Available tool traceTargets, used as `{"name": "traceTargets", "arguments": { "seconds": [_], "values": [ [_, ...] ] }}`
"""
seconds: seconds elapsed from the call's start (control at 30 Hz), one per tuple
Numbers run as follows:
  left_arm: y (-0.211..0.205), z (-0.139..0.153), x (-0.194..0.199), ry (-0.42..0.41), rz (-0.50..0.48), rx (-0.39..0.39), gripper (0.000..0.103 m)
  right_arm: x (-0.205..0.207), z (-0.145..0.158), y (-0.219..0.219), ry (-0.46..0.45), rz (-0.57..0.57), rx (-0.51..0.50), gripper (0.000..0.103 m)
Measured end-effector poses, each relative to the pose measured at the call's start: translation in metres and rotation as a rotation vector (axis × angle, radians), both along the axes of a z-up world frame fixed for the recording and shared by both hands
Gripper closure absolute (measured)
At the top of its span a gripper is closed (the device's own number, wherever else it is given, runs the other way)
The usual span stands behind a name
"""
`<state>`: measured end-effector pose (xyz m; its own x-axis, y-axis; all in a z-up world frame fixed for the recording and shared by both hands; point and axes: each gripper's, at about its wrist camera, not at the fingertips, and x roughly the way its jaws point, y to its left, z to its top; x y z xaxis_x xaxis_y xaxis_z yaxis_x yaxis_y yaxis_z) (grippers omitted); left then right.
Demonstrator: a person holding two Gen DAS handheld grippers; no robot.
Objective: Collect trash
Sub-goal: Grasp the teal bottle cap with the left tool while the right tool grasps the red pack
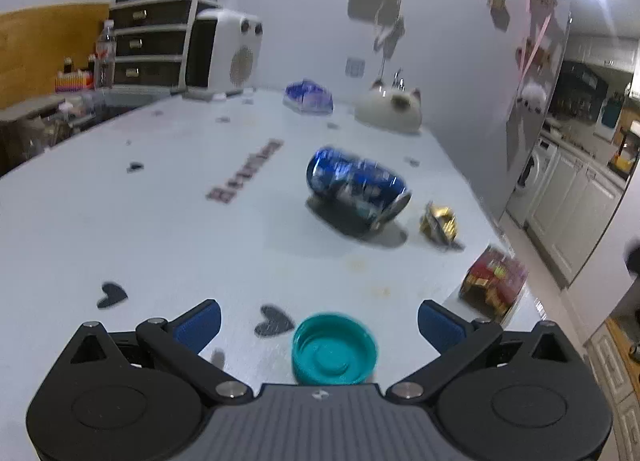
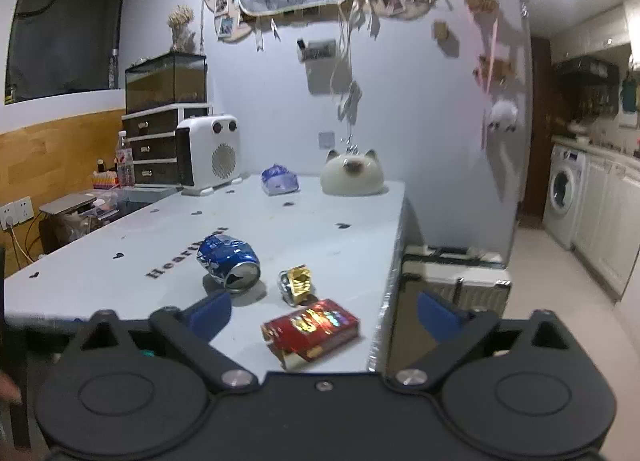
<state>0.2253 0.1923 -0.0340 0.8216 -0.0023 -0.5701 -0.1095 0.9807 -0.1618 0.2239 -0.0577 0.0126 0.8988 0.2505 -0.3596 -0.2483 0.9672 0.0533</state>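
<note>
Both the left gripper (image 1: 319,323) and right gripper (image 2: 325,313) were held spread wide and empty above the table (image 1: 160,221), a teal cap (image 1: 334,349) lying between the left's fingers.

One word reads on the table (image 2: 304,221) in the right wrist view: dark serif letters starting "Hear", printed flat on the pale top, left of the crushed blue can (image 2: 229,263), which covers the word's middle. In the left wrist view that same print (image 1: 245,171) is too blurred to make out. The can's markings and the red packet (image 2: 311,325) near the right edge carry nothing legible.
</note>
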Motion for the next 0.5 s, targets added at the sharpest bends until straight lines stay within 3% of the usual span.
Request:
{"name": "traceTargets", "arguments": {
  "seconds": [0.17, 0.23, 0.37, 0.5],
  "values": [
    [-0.002, -0.01, 0.003, 0.014, -0.035, 0.032, 0.0, 0.049, -0.006, 0.014, 0.155, -0.087, 0.063, 0.022],
    [-0.005, -0.012, 0.002, 0.011, -0.053, 0.042, 0.0, 0.071, -0.015, 0.018, 0.262, -0.151, 0.088, 0.027],
    [-0.007, -0.013, 0.002, 0.005, -0.064, 0.053, 0.005, 0.102, -0.044, 0.01, 0.478, -0.222, 0.279, 0.027],
    [-0.008, -0.013, 0.004, 0.013, -0.068, 0.064, 0.018, 0.113, -0.066, 0.009, 0.5, -0.222, 0.433, 0.028]
  ]
}}
